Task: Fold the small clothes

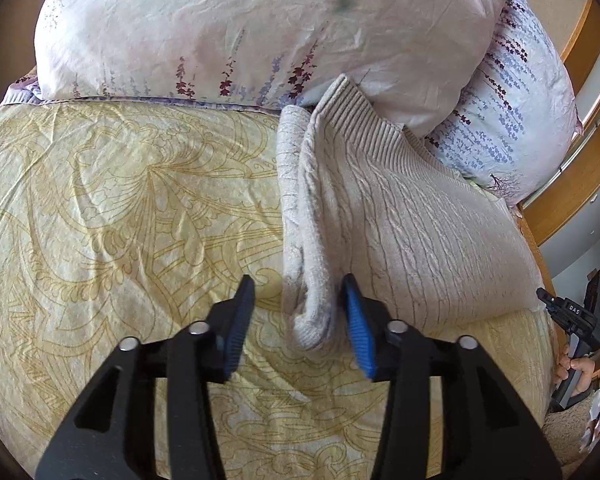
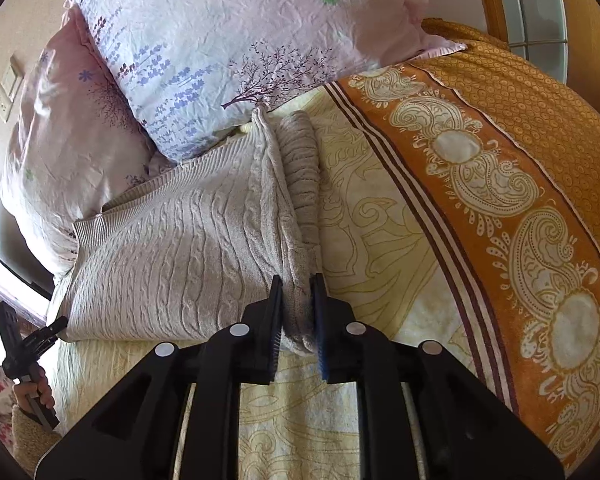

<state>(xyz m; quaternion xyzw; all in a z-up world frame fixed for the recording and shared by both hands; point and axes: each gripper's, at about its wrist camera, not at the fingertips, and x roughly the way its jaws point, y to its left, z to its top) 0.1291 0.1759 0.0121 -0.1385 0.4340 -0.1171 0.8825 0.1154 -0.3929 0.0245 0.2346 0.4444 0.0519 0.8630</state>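
**Sweater fold held at one corner**

Your right gripper point(image 2: 296, 320) is clamped on the folded sweater point(image 2: 172, 248) at its near corner, likely to hold the layers together. Your left gripper point(image 1: 300, 320) stands spread around the opposite corner, unclamped. The sweater lies on the bedspread point(image 1: 120, 208), against the pillows point(image 1: 220, 32).

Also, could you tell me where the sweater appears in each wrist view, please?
Left wrist: sweater centre-right, folded edge inside the open left gripper.
Right wrist: sweater centre-left, folded edge pinched by the right gripper.
Shared landmark: the lavender-print pillow behind it.
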